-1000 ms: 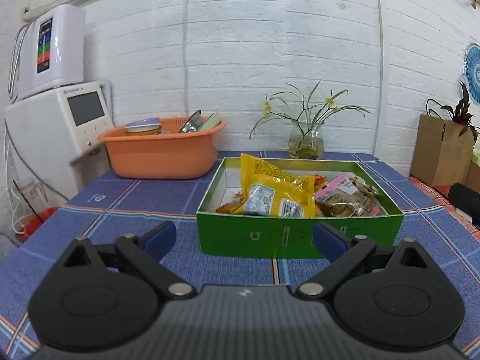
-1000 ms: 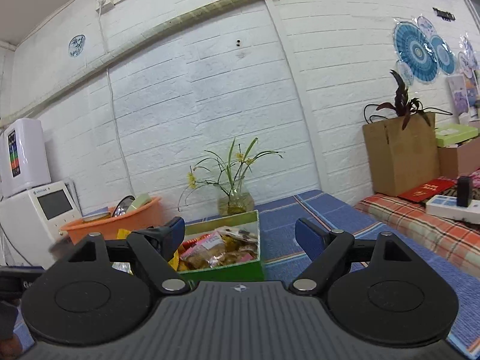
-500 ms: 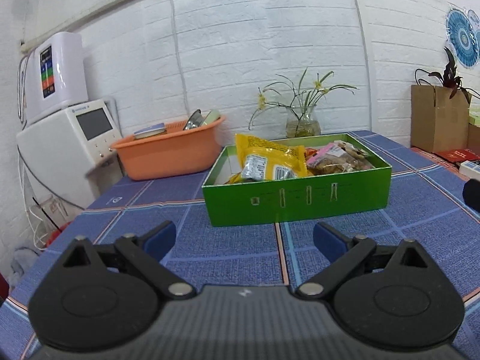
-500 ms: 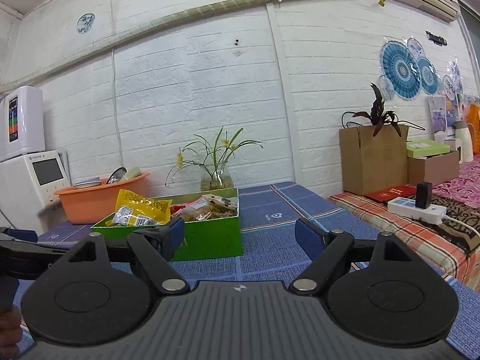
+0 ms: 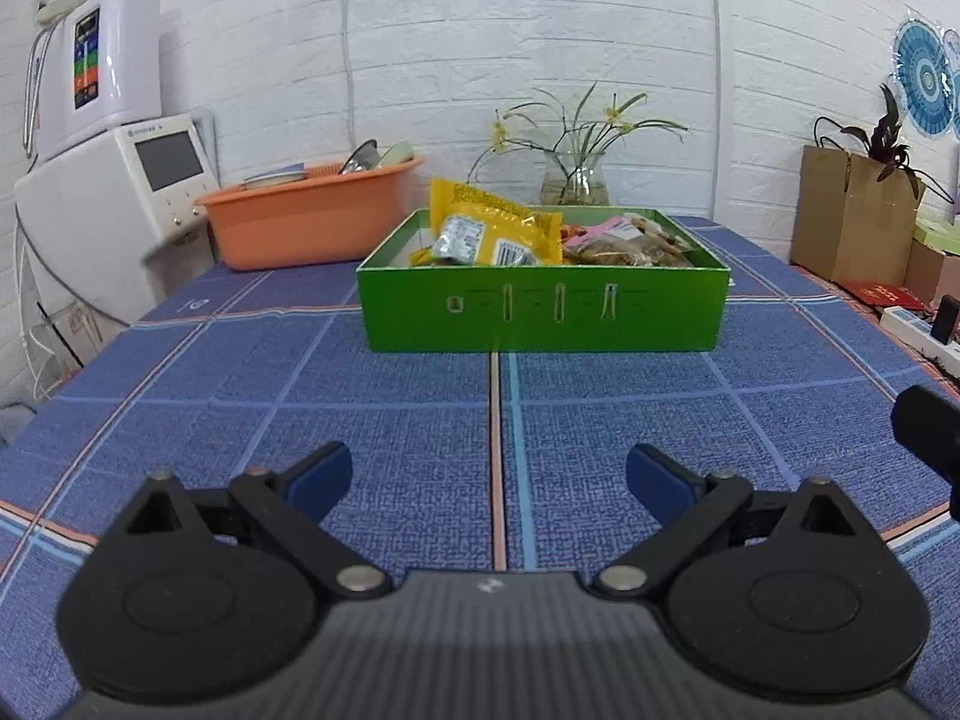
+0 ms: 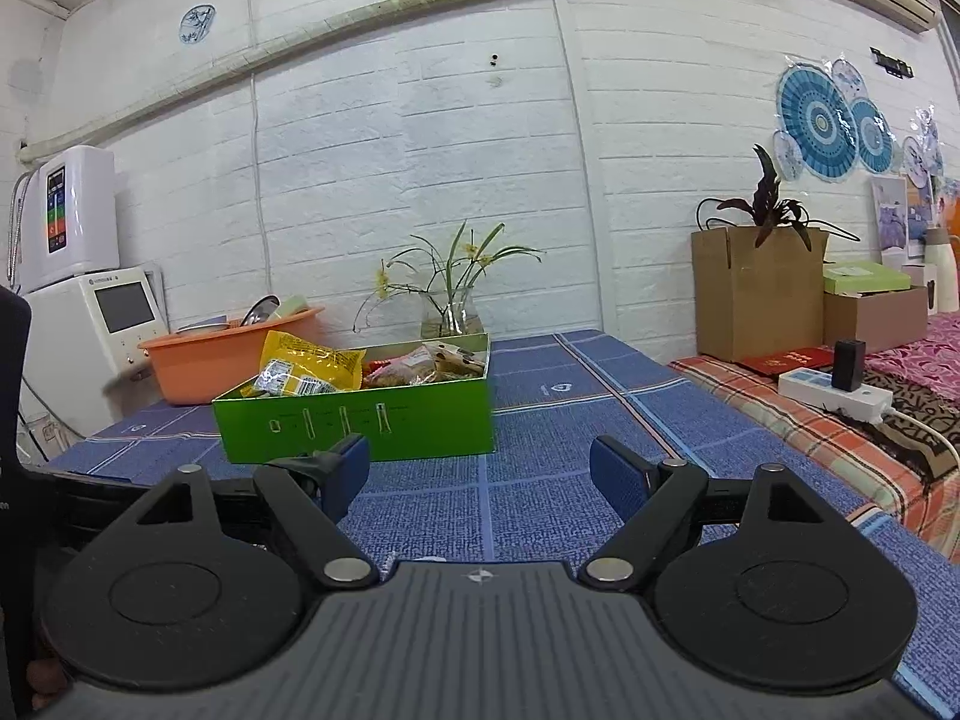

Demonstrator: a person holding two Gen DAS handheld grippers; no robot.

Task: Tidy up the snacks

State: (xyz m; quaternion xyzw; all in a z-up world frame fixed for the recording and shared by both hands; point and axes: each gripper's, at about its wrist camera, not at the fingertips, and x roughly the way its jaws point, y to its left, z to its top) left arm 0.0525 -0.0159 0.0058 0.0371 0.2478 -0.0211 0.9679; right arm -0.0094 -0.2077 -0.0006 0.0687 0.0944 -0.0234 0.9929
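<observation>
Both the left gripper (image 5: 489, 477) and right gripper (image 6: 480, 471) hover spread and empty near the tabletop's (image 5: 390, 408) front edge. The snacks (image 5: 492, 234) sit gathered in the green box (image 5: 543, 315) toward the back, so the sorting looks done.

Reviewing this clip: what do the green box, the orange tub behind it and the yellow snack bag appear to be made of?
Green box: probably cardboard with a smooth printed finish; thin flat walls, sharp folded corners and punched slots in the front.
Orange tub: looks like moulded plastic, matte; rounded rim, uniform colour.
Yellow snack bag: glossy plastic or foil film; it crinkles and catches highlights.
</observation>
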